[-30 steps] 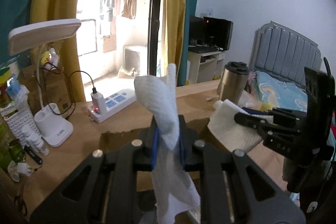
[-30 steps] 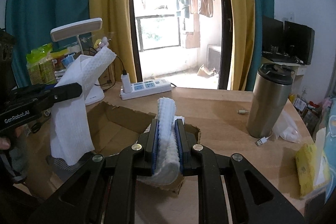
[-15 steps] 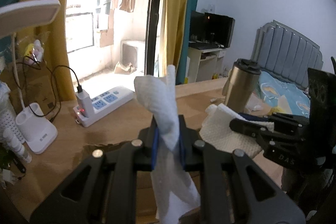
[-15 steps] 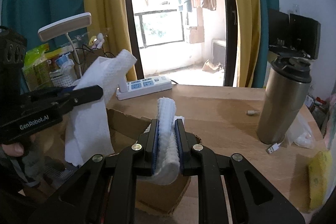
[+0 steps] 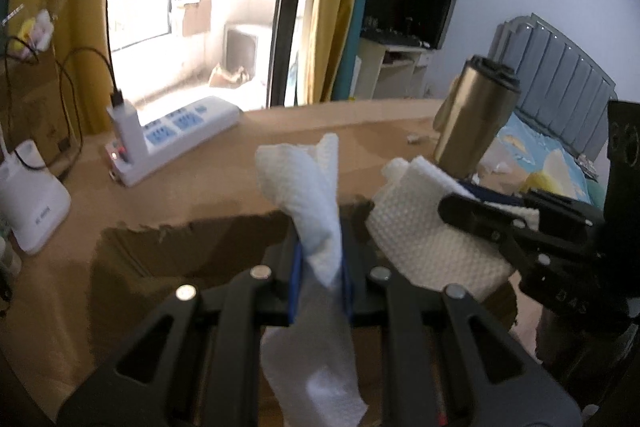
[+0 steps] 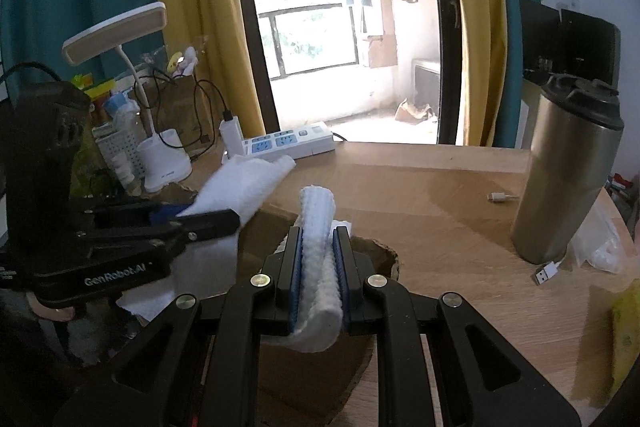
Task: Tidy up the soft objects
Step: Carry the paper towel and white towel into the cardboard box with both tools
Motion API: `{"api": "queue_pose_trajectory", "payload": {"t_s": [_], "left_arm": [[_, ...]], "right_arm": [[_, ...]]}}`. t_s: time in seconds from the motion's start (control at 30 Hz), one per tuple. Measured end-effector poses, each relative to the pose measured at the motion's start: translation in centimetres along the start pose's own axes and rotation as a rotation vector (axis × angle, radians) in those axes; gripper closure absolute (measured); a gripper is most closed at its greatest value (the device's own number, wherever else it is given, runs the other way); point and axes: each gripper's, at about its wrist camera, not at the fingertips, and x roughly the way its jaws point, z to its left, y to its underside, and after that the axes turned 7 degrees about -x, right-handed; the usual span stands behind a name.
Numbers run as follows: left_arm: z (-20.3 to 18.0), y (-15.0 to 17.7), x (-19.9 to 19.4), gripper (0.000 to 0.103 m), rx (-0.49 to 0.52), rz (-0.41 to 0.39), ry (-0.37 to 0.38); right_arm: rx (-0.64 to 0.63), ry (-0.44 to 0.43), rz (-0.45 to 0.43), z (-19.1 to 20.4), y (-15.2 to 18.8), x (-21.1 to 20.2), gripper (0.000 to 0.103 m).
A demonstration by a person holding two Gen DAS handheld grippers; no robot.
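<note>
My left gripper (image 5: 320, 263) is shut on a thin white cloth (image 5: 308, 195) that sticks up past the fingers and hangs below them. It also shows in the right wrist view (image 6: 248, 179), held by the left gripper (image 6: 216, 219). My right gripper (image 6: 319, 255) is shut on a thick white waffle-textured cloth (image 6: 318, 227). In the left wrist view this cloth (image 5: 424, 231) is at the right, held by the right gripper (image 5: 460, 207). Both cloths are held over a torn brown cardboard sheet (image 5: 168, 255) on the wooden table (image 6: 432, 195).
A steel tumbler (image 6: 568, 171) stands at the right with a USB cable (image 6: 548, 269) beside it. A white power strip (image 6: 288, 143), a desk lamp (image 6: 120, 35) and a white basket of small items (image 6: 116, 151) line the back left. A yellow sponge (image 6: 626, 335) lies at the right edge.
Both grippers have dropped lower and come closer together over the cardboard. The thin cloth has tilted from hanging upright to leaning toward the power strip. Both stay shut on their cloths.
</note>
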Motion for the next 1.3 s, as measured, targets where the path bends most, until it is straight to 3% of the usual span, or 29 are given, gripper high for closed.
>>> {"api": "queue_pose_trajectory", "payload": {"t_s": [0.7,0.9,0.93,0.97,1.03,1.1,1.3], "left_arm": [[0.3,1.9,3.8,0.083,-0.059,0.214,0.018],[0.3,2.0,3.3,0.071,-0.069,0.231,0.044],[0.2,2.0,3.2,0.065,-0.067,0.232,0.046],[0.2,2.1,3.1,0.052,-0.067,0.232,0.045],[0.1,2.1,2.7,0.040,-0.070,0.229,0.045],[0.3,2.0,2.2,0.040,-0.084,0.220,0.060],[0.6,1.6,0.1,0.039,-0.102,0.181,0.063]], "right_arm": [[-0.035,0.005,0.072,1.3,0.5,1.7,0.086],[-0.034,0.013,0.086,1.5,0.8,1.5,0.085],[-0.032,0.019,0.088,1.6,0.8,1.5,0.085],[-0.030,0.024,0.089,1.6,0.7,1.4,0.083],[-0.029,0.030,0.089,1.6,0.8,1.1,0.081],[-0.029,0.037,0.087,1.7,0.7,0.7,0.072],[-0.030,0.054,0.079,2.1,0.7,-0.5,0.071]]}}
